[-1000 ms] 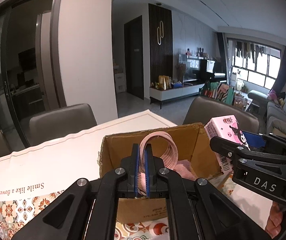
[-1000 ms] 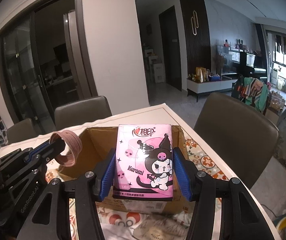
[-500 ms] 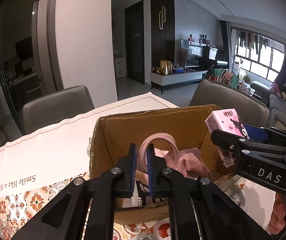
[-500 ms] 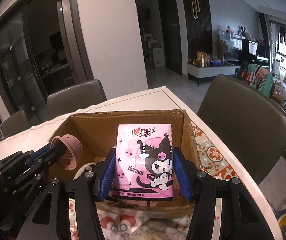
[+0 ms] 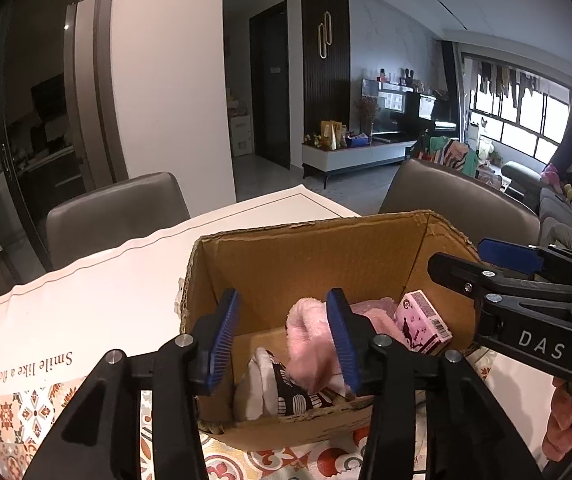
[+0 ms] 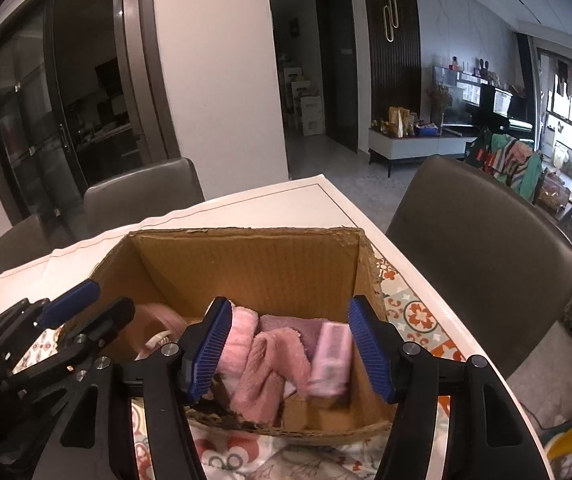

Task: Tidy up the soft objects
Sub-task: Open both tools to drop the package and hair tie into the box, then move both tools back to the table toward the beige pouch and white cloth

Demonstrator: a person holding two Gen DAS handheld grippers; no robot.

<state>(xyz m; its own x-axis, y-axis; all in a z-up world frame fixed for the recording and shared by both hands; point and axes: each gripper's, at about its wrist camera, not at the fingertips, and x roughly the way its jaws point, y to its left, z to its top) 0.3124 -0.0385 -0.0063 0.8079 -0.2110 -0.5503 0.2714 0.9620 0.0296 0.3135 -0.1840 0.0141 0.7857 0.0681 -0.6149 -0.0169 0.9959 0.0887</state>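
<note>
Hovering over the open cardboard box [image 5: 310, 256] on the patterned tablecloth [image 6: 418, 312], both tools let go and empty: left gripper [image 5: 283, 338] jaws spreading with nothing pinched, right gripper [image 6: 290, 346] jaws widening too, pads clear of everything. Down inside the box, a pink fluffy headband [image 5: 306, 340] on a black-and-white patterned cloth [image 5: 286, 392], fuzzy pink towels [image 6: 269, 364] beside it, and the pink tissue pack [image 6: 328, 360] dropped against the right wall, kinda blurry.
</note>
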